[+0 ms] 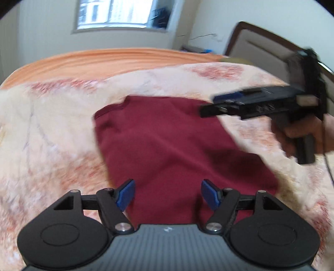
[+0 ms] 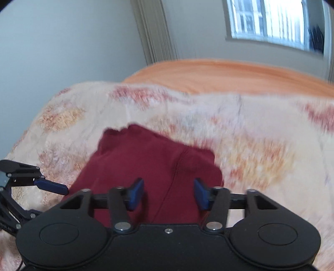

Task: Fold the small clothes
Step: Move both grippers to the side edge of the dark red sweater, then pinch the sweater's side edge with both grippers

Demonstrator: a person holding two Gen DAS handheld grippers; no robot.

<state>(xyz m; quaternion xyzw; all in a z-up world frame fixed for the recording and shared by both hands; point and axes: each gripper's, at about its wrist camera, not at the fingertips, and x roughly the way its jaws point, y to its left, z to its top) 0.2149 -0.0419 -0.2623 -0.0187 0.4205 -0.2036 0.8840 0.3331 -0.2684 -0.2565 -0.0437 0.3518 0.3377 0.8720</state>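
Observation:
A dark red garment (image 1: 171, 146) lies folded and flat on a pale fleece blanket (image 1: 52, 129). My left gripper (image 1: 168, 195) hovers over its near edge, jaws open and nothing between the blue pads. The right gripper (image 1: 210, 106) shows side-on above the garment's far right corner, held by a hand (image 1: 300, 129). In the right wrist view the right gripper (image 2: 169, 195) stands open above the red garment (image 2: 150, 166), which has a seam running down it. The left gripper's blue fingertip (image 2: 52, 186) reaches in from the left edge there.
The blanket (image 2: 250, 135) covers a bed with an orange sheet (image 1: 117, 60) at the far side. A wooden headboard (image 1: 256, 41) stands at the right, and a window (image 1: 117, 12) is in the far wall. Curtains (image 2: 154, 31) hang beside the bed.

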